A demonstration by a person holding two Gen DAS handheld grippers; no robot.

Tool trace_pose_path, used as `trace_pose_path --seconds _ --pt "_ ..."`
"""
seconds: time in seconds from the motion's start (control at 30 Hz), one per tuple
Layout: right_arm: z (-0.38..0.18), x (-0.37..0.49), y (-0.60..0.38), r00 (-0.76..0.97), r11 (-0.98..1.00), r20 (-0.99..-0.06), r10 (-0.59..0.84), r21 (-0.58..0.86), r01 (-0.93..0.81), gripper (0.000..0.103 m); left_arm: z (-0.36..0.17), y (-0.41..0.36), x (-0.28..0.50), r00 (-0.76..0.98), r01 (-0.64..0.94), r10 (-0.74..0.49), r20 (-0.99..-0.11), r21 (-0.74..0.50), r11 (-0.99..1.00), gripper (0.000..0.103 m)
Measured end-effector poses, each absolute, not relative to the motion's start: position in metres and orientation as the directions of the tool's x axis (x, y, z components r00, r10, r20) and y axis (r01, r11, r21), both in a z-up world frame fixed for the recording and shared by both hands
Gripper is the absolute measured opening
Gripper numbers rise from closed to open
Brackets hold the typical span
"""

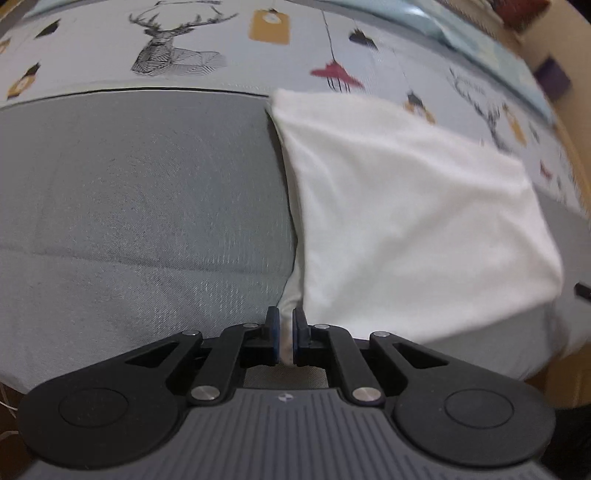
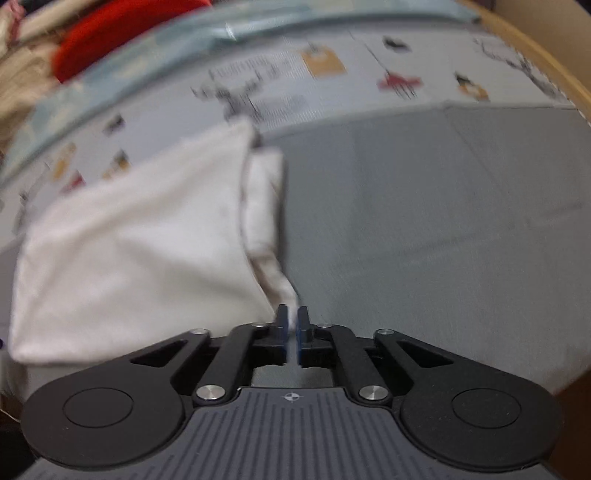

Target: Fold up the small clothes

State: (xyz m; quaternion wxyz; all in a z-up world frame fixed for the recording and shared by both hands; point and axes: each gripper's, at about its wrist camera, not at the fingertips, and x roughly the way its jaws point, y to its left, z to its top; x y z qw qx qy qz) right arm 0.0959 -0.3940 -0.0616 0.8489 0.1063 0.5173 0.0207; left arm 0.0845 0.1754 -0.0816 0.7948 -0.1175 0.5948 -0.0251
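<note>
A white garment [image 1: 406, 221] lies on a grey mat [image 1: 140, 206], stretching right and away in the left wrist view. My left gripper [image 1: 285, 332] is shut on its near left edge, cloth showing between the pads. In the right wrist view the same white garment [image 2: 140, 251] spreads to the left, with a folded layer along its right edge. My right gripper [image 2: 293, 328] is shut on its near right corner, white cloth pinched between the blue pads.
The grey mat [image 2: 443, 229] lies on a bedsheet [image 1: 221, 48] printed with deer and tags. A light blue cloth [image 1: 480, 40] runs along the far side. A red item [image 2: 122, 33] sits at the far left. A wooden edge [image 2: 546, 62] borders the right.
</note>
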Motion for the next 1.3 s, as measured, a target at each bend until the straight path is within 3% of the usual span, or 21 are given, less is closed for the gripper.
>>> trace_pose_path --seconds 0.03,0.07,0.17,0.33,0.43,0.53,0.6,0.7,0.87,0.97,1.03,1.13,1.3 --pt "-0.061 0.098 -0.395 0.478 0.972 -0.864 0.158 0.221 0.080 0.032 -0.082 0.175 0.086 0.290 -0.105 -0.184 -0.939 -0.222 0.969 0.008" --pt "-0.061 0.101 -0.395 0.484 0.969 -0.860 0.163 0.232 0.085 0.038 -0.082 0.177 0.085 0.283 -0.105 -0.190 -0.940 -0.228 0.968 0.010" --pt "-0.069 0.112 -0.387 0.466 0.974 -0.870 0.163 0.218 0.067 0.039 -0.087 0.173 0.088 0.261 -0.083 -0.195 -0.945 -0.224 0.971 0.023" --pt "-0.083 0.127 -0.367 0.432 0.989 -0.892 0.135 0.151 0.002 0.038 -0.101 0.154 0.104 0.236 -0.057 -0.202 -0.950 -0.221 0.974 0.025" --pt "-0.090 0.131 -0.363 0.390 0.986 -0.906 0.163 0.159 -0.041 0.004 -0.107 0.146 0.110 0.221 -0.028 -0.206 -0.953 -0.217 0.976 0.025" --pt "-0.089 0.128 -0.366 0.362 0.981 -0.912 0.194 0.178 -0.079 0.003 -0.110 0.137 0.112 0.207 0.012 -0.185 -0.961 -0.186 0.982 0.024" --pt "-0.080 0.125 -0.375 0.383 0.979 -0.901 0.205 0.192 -0.072 0.003 -0.112 0.134 0.111 0.200 0.031 -0.160 -0.967 -0.157 0.987 0.005" --pt "-0.067 0.117 -0.396 0.411 0.968 -0.881 0.235 0.251 -0.015 0.000 -0.104 0.135 0.105 0.234 0.062 -0.151 -0.961 -0.140 0.988 0.003" --pt "-0.069 0.103 -0.423 0.367 0.976 -0.916 0.159 0.201 0.079 0.000 -0.096 0.147 0.089 0.259 0.083 -0.160 -0.953 -0.143 0.986 0.003" --pt "-0.062 0.097 -0.426 0.428 0.981 -0.893 0.138 0.182 0.062 0.000 -0.096 0.158 0.087 0.261 0.044 -0.147 -0.954 -0.140 0.989 0.003" --pt "-0.054 0.098 -0.424 0.471 0.972 -0.863 0.183 0.230 0.044 0.004 -0.089 0.161 0.087 0.287 0.019 -0.150 -0.946 -0.151 0.988 0.004" --pt "-0.051 0.106 -0.410 0.473 0.966 -0.853 0.220 0.258 0.017 0.036 -0.082 0.169 0.089 0.318 -0.043 -0.147 -0.937 -0.169 0.985 0.004" --pt "-0.059 0.117 -0.376 0.422 0.979 -0.883 0.204 0.192 -0.072 0.039 -0.081 0.166 0.093 0.310 -0.047 -0.180 -0.934 -0.204 0.978 0.008"
